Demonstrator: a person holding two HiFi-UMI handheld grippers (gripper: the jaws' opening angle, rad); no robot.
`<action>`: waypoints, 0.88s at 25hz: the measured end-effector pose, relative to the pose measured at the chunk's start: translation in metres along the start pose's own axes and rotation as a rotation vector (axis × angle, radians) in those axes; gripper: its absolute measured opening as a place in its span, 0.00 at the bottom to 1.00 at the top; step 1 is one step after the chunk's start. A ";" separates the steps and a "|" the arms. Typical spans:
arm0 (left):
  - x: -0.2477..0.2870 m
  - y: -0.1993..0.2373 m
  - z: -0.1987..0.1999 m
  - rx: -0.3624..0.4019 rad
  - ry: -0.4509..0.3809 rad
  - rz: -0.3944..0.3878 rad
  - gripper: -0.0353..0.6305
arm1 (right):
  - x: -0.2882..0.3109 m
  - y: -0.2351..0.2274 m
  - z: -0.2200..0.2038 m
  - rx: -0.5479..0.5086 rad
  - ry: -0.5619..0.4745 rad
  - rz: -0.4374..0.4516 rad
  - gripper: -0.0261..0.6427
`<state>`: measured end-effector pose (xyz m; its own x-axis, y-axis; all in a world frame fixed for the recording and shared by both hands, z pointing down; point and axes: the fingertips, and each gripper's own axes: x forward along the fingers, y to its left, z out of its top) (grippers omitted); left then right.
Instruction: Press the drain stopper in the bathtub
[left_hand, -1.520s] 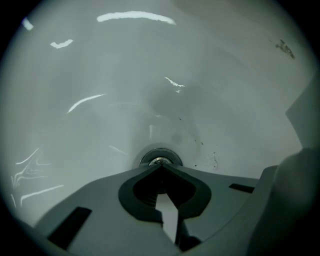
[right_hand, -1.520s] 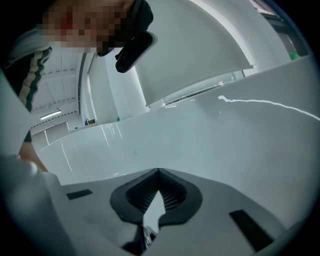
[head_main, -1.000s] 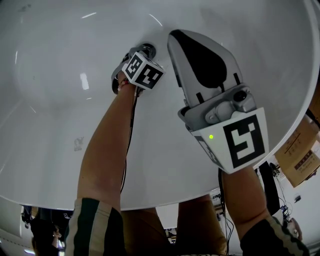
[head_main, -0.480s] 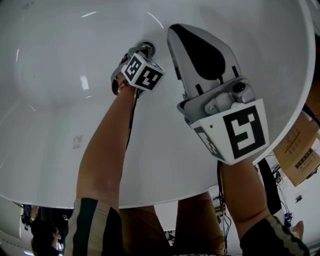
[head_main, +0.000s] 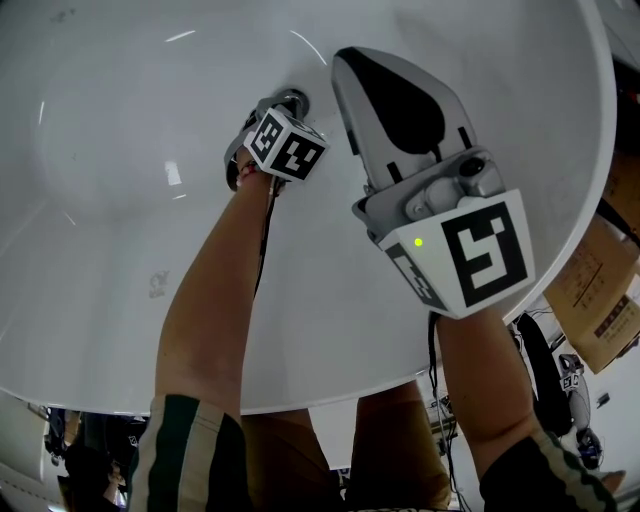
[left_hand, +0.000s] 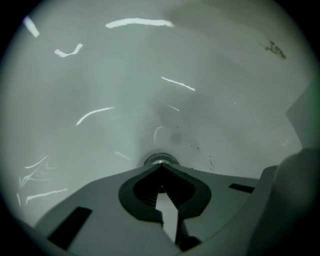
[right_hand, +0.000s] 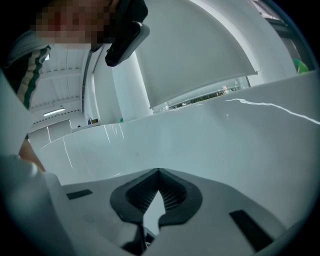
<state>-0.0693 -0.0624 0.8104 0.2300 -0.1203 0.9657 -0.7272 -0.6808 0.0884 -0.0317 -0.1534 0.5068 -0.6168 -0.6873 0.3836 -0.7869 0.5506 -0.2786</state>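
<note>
A round chrome drain stopper (left_hand: 159, 160) sits at the bottom of the white bathtub (head_main: 120, 150). In the head view it peeks out as the drain stopper (head_main: 293, 100) just past the left gripper's marker cube. My left gripper (left_hand: 160, 168) is shut, its joined tips right at the stopper's near edge; contact cannot be told. My right gripper (head_main: 345, 70) hangs higher over the tub, jaws closed on nothing, beside the left one. In the right gripper view the right gripper (right_hand: 158, 171) points at the tub's inner wall.
The bathtub rim (head_main: 380, 385) curves across the bottom of the head view. Cardboard boxes (head_main: 600, 300) stand outside the tub at the right. Small dark specks (left_hand: 200, 150) mark the tub floor near the drain. A dark fixture (right_hand: 125, 35) hangs above the far rim.
Both grippers stay almost in place. The right gripper has drifted slightly up in the picture. The left gripper remains at the drain.
</note>
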 end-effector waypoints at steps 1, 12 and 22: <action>-0.001 0.000 0.001 0.000 -0.001 -0.001 0.06 | 0.000 0.000 0.000 -0.002 0.001 0.002 0.06; -0.049 0.007 0.014 0.005 -0.022 0.019 0.06 | -0.032 0.005 0.044 -0.057 -0.023 0.008 0.06; -0.128 -0.010 0.044 0.014 -0.087 0.037 0.06 | -0.073 0.031 0.104 -0.054 -0.070 0.010 0.06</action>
<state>-0.0625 -0.0720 0.6754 0.2585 -0.2075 0.9435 -0.7276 -0.6843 0.0489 -0.0128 -0.1351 0.3789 -0.6256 -0.7122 0.3184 -0.7799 0.5808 -0.2333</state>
